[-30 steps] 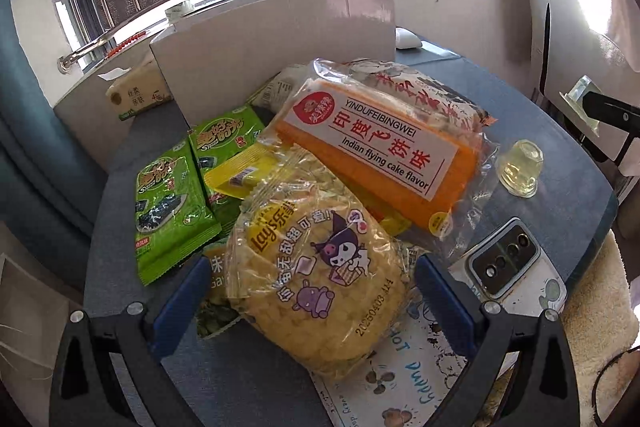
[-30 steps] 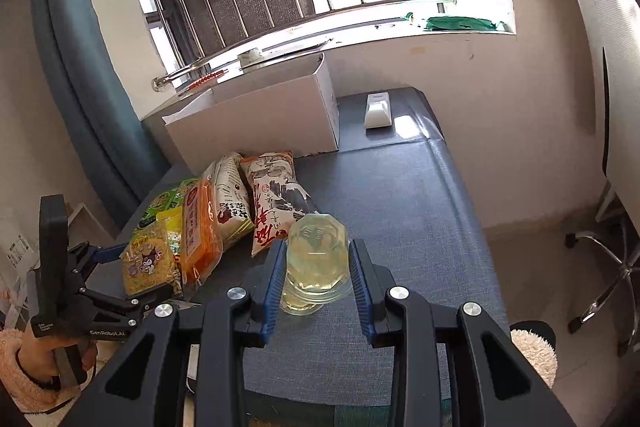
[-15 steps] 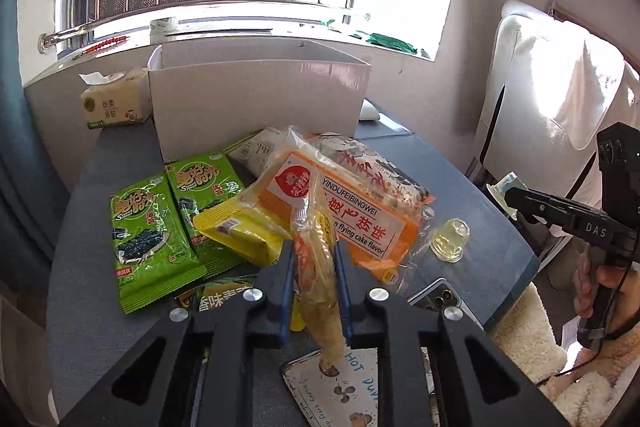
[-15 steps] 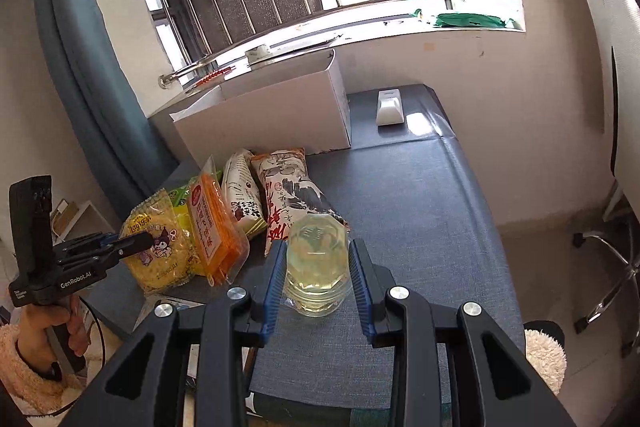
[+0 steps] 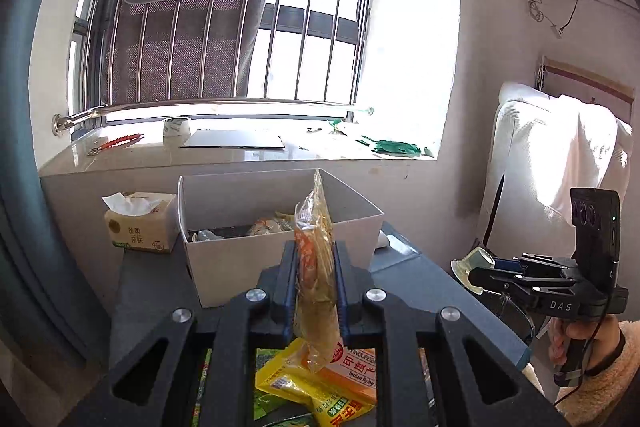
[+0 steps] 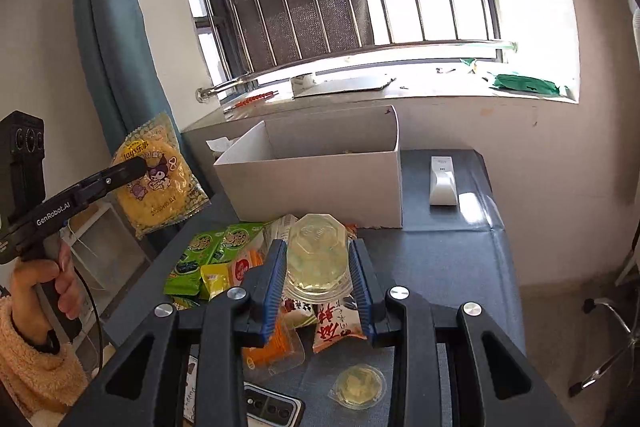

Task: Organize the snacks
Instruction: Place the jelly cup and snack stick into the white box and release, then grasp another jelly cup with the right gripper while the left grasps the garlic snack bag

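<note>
Left tool (image 5: 314, 291) around chip bag (image 6: 158, 173)

Black handheld grippers with blue-padded jaws, silver screws and white lettering; the person's sleeve (image 6: 28, 367) is fuzzy beige fleece.

The bench (image 6: 440, 267) has a dark blue-grey cloth top. At its far edge stand an open white box (image 6: 320, 183), a tissue pack (image 5: 138, 227) to the box's left and a white device (image 6: 442, 181) to its right. Nearer lie a heap of snack packs, among them green packs (image 6: 200, 255), a yellow pack (image 6: 214, 277) and an orange pack (image 6: 272, 347), with a jelly cup (image 6: 360, 385) and a phone (image 6: 272, 405) at the near edge.
</note>
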The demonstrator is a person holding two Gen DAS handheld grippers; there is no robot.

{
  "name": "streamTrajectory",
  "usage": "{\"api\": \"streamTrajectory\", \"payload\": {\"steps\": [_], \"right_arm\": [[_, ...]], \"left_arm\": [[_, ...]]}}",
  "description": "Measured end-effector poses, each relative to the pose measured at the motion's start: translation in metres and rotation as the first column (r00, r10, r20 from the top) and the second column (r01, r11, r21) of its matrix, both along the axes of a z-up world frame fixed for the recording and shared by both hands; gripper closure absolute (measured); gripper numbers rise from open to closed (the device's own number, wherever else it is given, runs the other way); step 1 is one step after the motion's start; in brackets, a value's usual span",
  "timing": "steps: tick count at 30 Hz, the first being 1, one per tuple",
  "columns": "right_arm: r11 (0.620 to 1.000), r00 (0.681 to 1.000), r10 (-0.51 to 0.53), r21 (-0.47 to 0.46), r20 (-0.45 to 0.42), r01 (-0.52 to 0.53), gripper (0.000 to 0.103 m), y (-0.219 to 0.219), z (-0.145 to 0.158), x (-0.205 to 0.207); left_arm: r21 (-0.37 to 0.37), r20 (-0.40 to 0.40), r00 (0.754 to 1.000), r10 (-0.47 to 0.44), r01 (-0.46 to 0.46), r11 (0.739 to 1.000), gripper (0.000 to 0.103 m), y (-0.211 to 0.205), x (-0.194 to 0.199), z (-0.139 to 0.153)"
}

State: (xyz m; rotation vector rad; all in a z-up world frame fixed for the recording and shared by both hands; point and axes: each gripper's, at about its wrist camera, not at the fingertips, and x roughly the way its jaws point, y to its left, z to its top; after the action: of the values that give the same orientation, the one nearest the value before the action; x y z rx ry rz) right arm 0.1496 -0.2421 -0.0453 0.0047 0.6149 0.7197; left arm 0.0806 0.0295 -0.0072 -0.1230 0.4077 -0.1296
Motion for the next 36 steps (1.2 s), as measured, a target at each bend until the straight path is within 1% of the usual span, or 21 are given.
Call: {"api": "streamTrajectory", "payload": {"steps": [2,4,7,8,11,13,15,16,17,18,19,20,22,23,25,26,30,33,36], "right_arm": [[1.000,1.000,0.015,-0.012,0.026,-0.014,0.068,0.019,0.015,0.018],[0.999,0.999,0.005,-0.045,0.042,-0.004,0.068,0.040,0.027,0.038],[0.998,0.997,0.030,-0.057,0.071,-0.026,0.068,0.068,0.044,0.071],[0.998,0.997,0.029,-0.064,0.070,-0.024,0.068,0.077,0.046,0.085],[0.991,0.998,-0.007,-0.135,0.059,0.015,0.068,0.103,0.044,0.128],[0.986,1.000,-0.018,-0.163,0.022,0.021,0.068,0.113,0.037,0.156],[0.980,0.999,-0.044,-0.194,0.010,0.046,0.068,0.116,0.030,0.175],[0.976,0.998,-0.057,-0.210,0.011,0.058,0.068,0.117,0.026,0.181],[0.974,0.998,-0.065,-0.218,0.008,0.065,0.064,0.117,0.022,0.187],[0.975,0.998,-0.060,-0.215,-0.019,0.054,0.041,0.114,0.018,0.192],[0.978,0.997,-0.053,-0.205,-0.047,0.042,0.025,0.112,0.015,0.195],[0.982,0.997,-0.052,-0.184,-0.058,0.040,0.002,0.108,0.015,0.195],[0.990,0.999,-0.044,-0.136,-0.016,0.041,0.000,0.099,0.019,0.184],[0.991,0.999,-0.042,-0.130,0.015,0.044,0.000,0.096,0.022,0.177],[0.991,0.997,-0.045,-0.125,0.070,0.053,0.000,0.091,0.028,0.165],[0.992,0.996,-0.039,-0.116,0.084,0.049,0.000,0.089,0.031,0.159],[0.996,0.997,-0.022,-0.089,0.071,0.029,0.000,0.078,0.042,0.140],[0.998,0.996,-0.016,-0.056,0.088,0.021,0.000,0.065,0.051,0.117],[1.000,0.995,-0.019,-0.013,0.094,0.020,0.000,0.046,0.055,0.088]], "left_arm": [[-0.013,0.011,1.000,0.013,-0.013,1.000,0.085,0.014,0.025,0.011],[-0.025,0.007,1.000,0.028,-0.028,0.999,0.085,0.026,0.055,0.019],[-0.001,-0.007,0.998,0.060,-0.060,0.998,0.085,0.040,0.095,0.028],[-0.005,-0.016,0.998,0.067,-0.067,0.998,0.085,0.046,0.110,0.028],[-0.025,-0.072,0.993,0.089,-0.090,0.996,0.085,0.062,0.147,0.021],[-0.015,-0.105,0.989,0.100,-0.102,0.995,0.084,0.067,0.164,0.013],[0.005,-0.133,0.983,0.124,-0.125,0.992,0.083,0.069,0.174,0.002],[0.008,-0.159,0.979,0.126,-0.126,0.992,0.080,0.071,0.179,-0.003],[0.014,-0.186,0.973,0.135,-0.135,0.991,0.073,0.073,0.182,-0.008],[0.014,-0.210,0.968,0.135,-0.135,0.991,0.049,0.074,0.183,-0.013],[0.009,-0.215,0.967,0.138,-0.140,0.990,0.017,0.074,0.182,-0.018],[0.005,-0.209,0.966,0.152,-0.154,0.988,0.002,0.076,0.178,-0.020],[-0.018,-0.194,0.969,0.153,-0.159,0.987,0.000,0.079,0.171,-0.023],[-0.024,-0.204,0.967,0.153,-0.161,0.987,0.000,0.080,0.170,-0.024],[-0.011,-0.230,0.957,0.177,-0.185,0.983,0.000,0.080,0.168,-0.025],[-0.009,-0.227,0.957,0.179,-0.186,0.983,0.000,0.080,0.166,-0.024],[-0.019,-0.189,0.968,0.164,-0.171,0.985,0.000,0.075,0.142,-0.012],[-0.023,-0.152,0.979,0.135,-0.140,0.990,0.000,0.069,0.114,-0.001],[-0.007,-0.111,0.988,0.104,-0.105,0.994,0.000,0.060,0.082,0.009]]}}
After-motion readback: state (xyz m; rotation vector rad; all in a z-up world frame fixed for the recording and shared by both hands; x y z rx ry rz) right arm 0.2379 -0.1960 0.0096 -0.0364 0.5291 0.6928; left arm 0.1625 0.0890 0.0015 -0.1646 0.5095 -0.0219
